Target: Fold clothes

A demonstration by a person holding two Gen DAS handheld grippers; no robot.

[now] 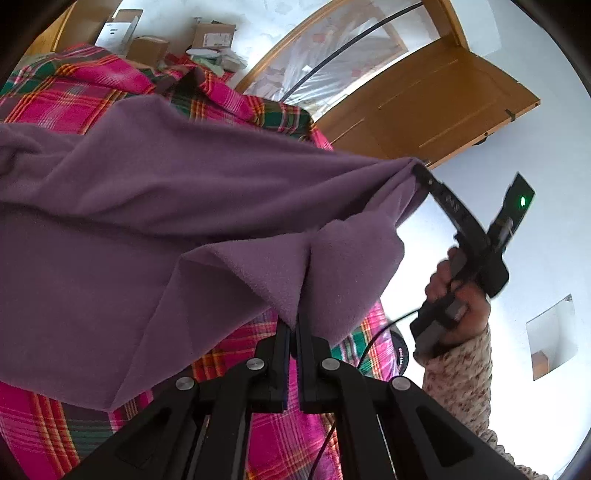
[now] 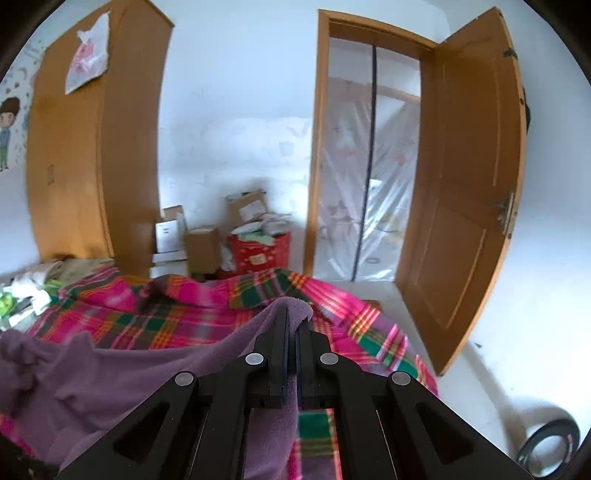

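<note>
No word, number or brand could be read with certainty. Pale raised marks ran along the black finger (image 1: 452, 202) of the right gripper (image 1: 419, 168), too faint to spell out. A white shipping label sat on the brown cardboard box (image 1: 214, 37) by the wall, its print a grey blur. The white carton (image 1: 116, 31) beside it carried dark lines of print, also illegible. The red container (image 2: 258, 254) bore a pale panel in which no letters could be made out. The white plastic bag (image 2: 86, 55) hanging on the orange wooden wardrobe (image 2: 110, 147) showed a pink print that was unreadable. The cartoon figure sticker (image 2: 7, 125) on the wall had no legible caption.
</note>
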